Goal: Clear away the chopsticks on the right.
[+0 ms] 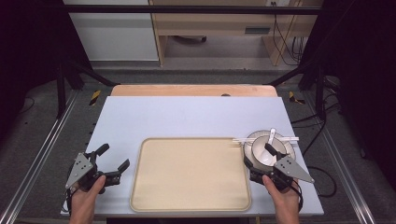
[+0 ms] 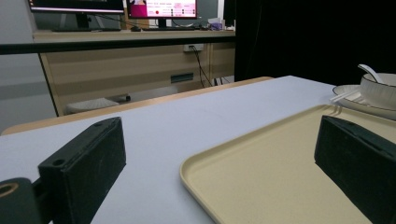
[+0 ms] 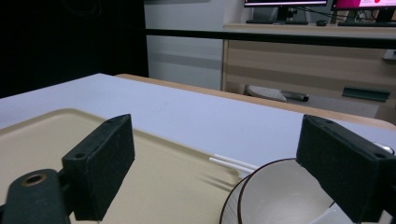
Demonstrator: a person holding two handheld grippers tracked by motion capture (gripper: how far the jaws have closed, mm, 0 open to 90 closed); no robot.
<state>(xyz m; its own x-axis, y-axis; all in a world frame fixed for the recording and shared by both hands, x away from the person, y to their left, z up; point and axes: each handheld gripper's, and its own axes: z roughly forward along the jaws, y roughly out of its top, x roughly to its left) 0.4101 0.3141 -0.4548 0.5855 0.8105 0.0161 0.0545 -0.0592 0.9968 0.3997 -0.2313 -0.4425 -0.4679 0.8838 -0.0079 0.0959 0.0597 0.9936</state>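
Note:
A beige tray (image 1: 190, 173) lies in the near middle of the table. To its right a white bowl (image 1: 264, 152) with a spoon (image 1: 272, 135) stands on a plate (image 1: 289, 145), and white chopsticks (image 1: 261, 139) rest across the plate's far rim. My right gripper (image 1: 258, 156) is open at the bowl's near-left side; in the right gripper view one jaw hangs over the tray (image 3: 46, 135), the other over the bowl (image 3: 280, 196). My left gripper (image 1: 114, 157) is open and holds nothing, left of the tray (image 2: 280, 172).
The pale blue table top (image 1: 187, 114) has free room behind the tray. Its wooden far edge (image 1: 194, 90) faces a desk and cables (image 1: 285, 37) on the floor. Dark frame posts (image 1: 60, 84) stand at both sides.

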